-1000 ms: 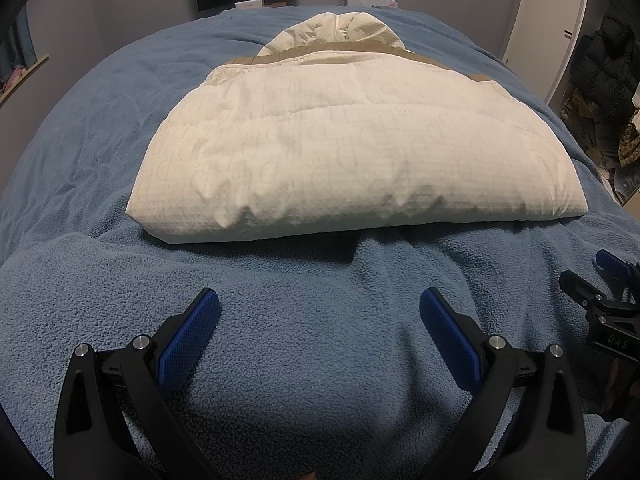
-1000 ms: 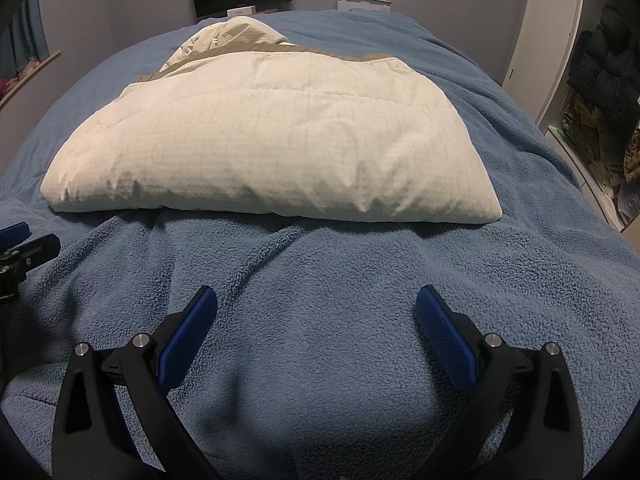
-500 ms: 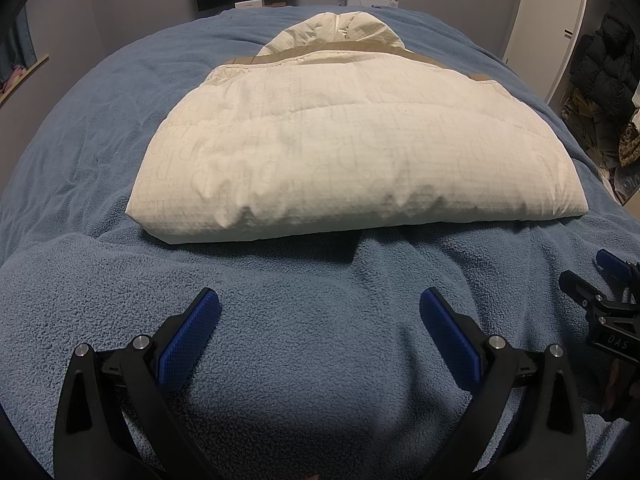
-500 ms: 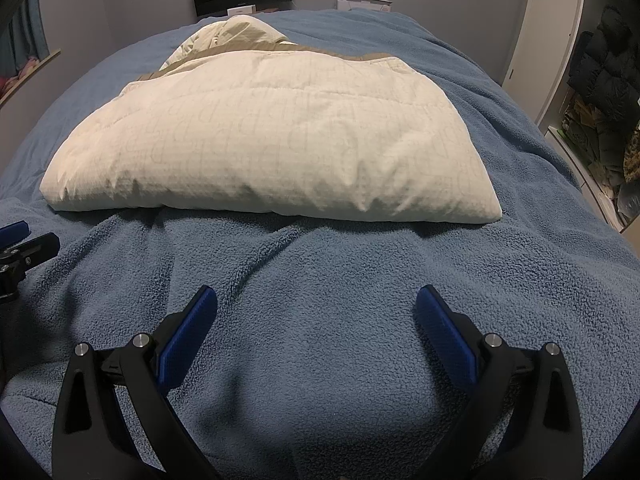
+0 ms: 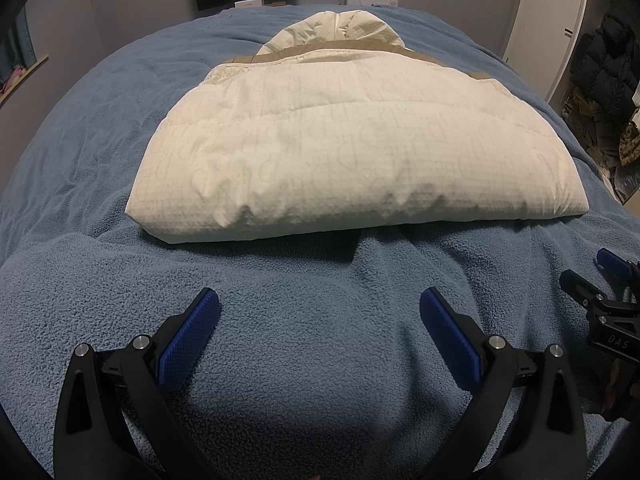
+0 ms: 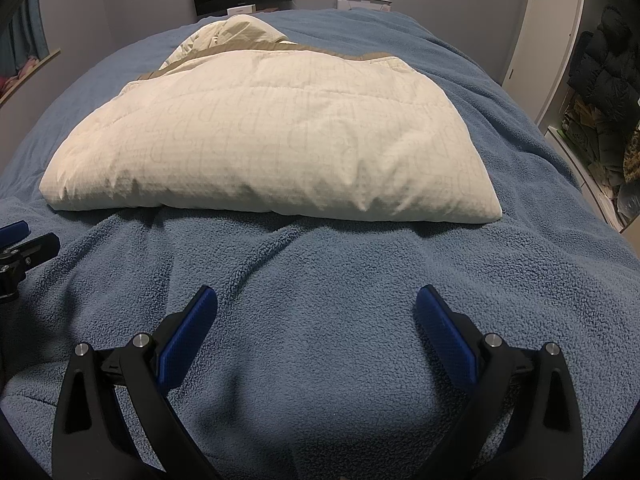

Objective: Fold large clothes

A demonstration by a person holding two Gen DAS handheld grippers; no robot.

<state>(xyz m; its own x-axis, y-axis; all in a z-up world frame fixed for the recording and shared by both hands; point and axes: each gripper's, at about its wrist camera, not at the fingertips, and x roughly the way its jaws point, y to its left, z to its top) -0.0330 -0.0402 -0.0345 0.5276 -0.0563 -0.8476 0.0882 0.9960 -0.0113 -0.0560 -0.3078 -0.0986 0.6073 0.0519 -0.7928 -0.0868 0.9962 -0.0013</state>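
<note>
Your left gripper (image 5: pixel 319 320) sits low in the frame with its jaws wide apart over the blue fleece blanket (image 5: pixel 100 280), gripping nothing, and the cream padded jacket (image 5: pixel 352 160) lies folded across the middle of the frame, well clear of the blue pads. It looks close to done, so the main risk is spoiling what is there: the shell appears thin and slick, with a faint grid weave and pale lettering, and a pinch may gather only the top layer, letting the puffy fill spring back and the fold open. The near edge is a rounded, bulging roll, not a crisp crease, so a shallow bite could slip off. The fleece under it is nubby and loose, already rucked into ridges just below the jacket; reach low and you may catch blanket along with cloth. At the upper centre the hood (image 5: pixel 344 28) pokes out beyond a tan band, and any pull toward you could drag it askew. Your right gripper (image 6: pixel 316 318) is likewise spread and empty at the bottom of its frame, the jacket lying centre-left above it.
</note>
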